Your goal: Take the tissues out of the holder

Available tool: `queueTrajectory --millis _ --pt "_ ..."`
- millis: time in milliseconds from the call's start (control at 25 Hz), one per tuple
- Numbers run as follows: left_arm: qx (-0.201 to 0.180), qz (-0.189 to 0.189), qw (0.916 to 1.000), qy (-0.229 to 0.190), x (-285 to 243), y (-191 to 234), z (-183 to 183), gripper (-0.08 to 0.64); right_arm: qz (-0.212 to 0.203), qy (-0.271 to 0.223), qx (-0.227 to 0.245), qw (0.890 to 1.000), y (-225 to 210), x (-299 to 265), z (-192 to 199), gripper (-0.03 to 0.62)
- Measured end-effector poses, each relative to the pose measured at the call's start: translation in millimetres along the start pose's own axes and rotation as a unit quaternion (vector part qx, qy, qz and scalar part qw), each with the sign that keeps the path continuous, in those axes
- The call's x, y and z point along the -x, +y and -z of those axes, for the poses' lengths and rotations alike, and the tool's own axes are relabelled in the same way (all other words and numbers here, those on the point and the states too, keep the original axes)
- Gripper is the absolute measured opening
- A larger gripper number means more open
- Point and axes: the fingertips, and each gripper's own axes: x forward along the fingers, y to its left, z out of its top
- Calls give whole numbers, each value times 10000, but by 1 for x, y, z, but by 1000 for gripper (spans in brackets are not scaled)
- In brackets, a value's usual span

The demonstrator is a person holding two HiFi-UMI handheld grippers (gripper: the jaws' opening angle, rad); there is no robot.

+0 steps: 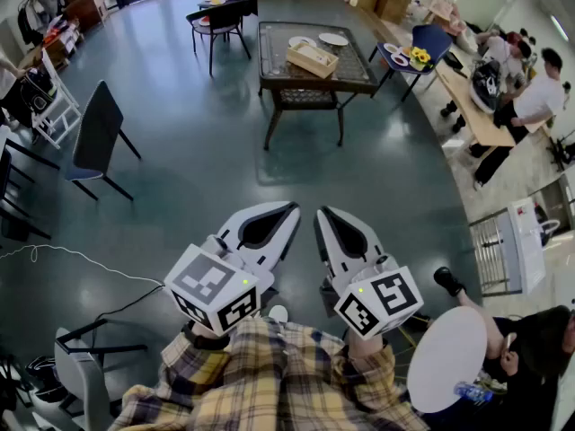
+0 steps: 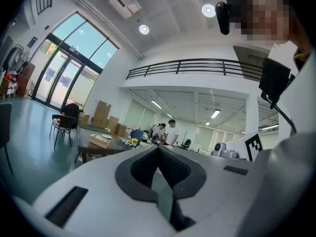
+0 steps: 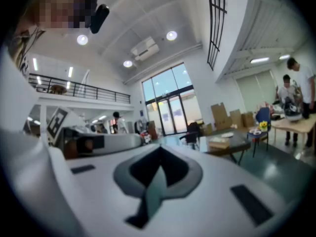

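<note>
Holding left gripper point(image 1: 289, 210) and right gripper point(image 1: 322, 215) side by side at lower centre, jaws closed tight, empty. Well apart from wooden tissue holder point(image 1: 313, 58) on table point(image 1: 277, 72), upper centre.

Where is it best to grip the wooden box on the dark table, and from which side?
Probably across its short width, near the middle, coming from above. The box lies flat and long on the table, turned at an angle, and its top is free. Plates crowd its far side.
</note>
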Motion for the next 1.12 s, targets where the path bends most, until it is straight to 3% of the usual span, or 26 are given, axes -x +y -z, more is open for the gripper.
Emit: queueTrajectory --millis 640,1120 --pt "12 -153 9999 51 -1 0 1 15 -28 -79 -55 9999 -6 5 -6 9" --pt "-11 -390 9992 80 -16 0 12 15 -6 -85 -115 9999 -38 21 -6 9"
